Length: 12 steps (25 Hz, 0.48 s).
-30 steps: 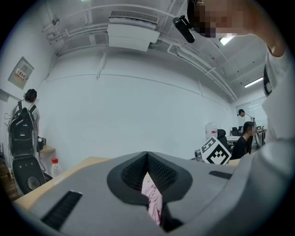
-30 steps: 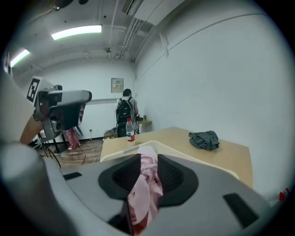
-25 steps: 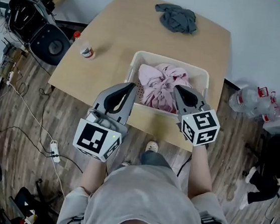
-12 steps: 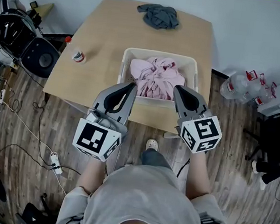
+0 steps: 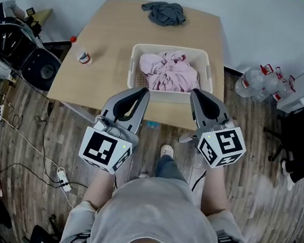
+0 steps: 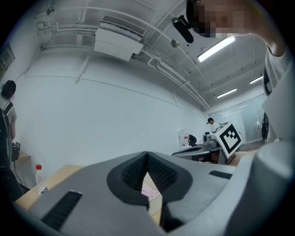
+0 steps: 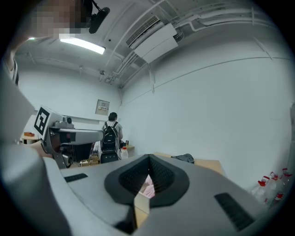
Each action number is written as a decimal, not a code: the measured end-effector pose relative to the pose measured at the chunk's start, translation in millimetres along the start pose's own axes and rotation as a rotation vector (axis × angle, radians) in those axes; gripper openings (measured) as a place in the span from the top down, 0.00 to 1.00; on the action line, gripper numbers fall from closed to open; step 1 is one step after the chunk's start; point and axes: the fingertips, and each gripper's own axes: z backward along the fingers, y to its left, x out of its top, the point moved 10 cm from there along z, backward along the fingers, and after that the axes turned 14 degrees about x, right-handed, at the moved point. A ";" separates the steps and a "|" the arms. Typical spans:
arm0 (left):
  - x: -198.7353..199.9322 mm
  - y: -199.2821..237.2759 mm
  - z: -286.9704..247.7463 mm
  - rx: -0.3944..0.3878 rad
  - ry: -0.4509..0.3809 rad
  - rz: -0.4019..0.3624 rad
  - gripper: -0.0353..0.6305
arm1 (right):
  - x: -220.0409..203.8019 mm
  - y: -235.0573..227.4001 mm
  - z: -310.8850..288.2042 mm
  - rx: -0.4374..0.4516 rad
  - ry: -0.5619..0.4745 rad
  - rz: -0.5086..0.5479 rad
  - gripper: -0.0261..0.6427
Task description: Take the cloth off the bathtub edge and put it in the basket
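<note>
At twelve o'clock, pink cloth (image 5: 169, 71) sits in the basket (image 5: 133, 66); left gripper (image 5: 143, 92) and right gripper (image 5: 195, 92) (both closed, empty) seemingly need only withdraw.

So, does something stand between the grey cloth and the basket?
Nothing visible does: only bare table lies between the grey cloth and the basket. A pink cloth already lies in the basket.

From the left gripper (image 6: 147, 156) we glimpse only slivers of pink cloth (image 6: 148, 190) and basket (image 6: 155, 203); the bottle (image 5: 81, 53) label is unreadable.
</note>
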 end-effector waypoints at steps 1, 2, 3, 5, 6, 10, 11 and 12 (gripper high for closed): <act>0.6 -2.0 6.0 -0.005 -0.003 -0.001 0.93 | -0.2 6.0 4.4 -0.004 -0.005 0.000 0.95; 1.2 -4.3 11.9 -0.010 -0.007 -0.002 0.93 | -0.7 12.0 8.7 -0.007 -0.009 0.000 0.95; 1.7 -6.6 17.7 -0.015 -0.011 -0.004 0.93 | -1.3 17.8 12.9 -0.011 -0.012 0.001 0.95; 2.8 -11.1 29.4 -0.023 -0.017 -0.007 0.93 | -2.1 29.7 21.2 -0.018 -0.020 0.002 0.95; 3.3 -13.1 35.3 -0.027 -0.020 -0.008 0.93 | -2.2 35.8 25.3 -0.021 -0.024 0.001 0.95; 5.7 -20.0 58.0 -0.036 -0.027 -0.006 0.93 | -1.0 58.5 40.5 -0.025 -0.038 -0.002 0.95; 6.3 -21.0 63.1 -0.037 -0.029 -0.005 0.93 | -0.6 63.4 43.4 -0.025 -0.040 -0.002 0.95; 6.8 -21.7 67.5 -0.038 -0.032 -0.003 0.93 | -0.2 67.7 45.8 -0.026 -0.043 -0.001 0.95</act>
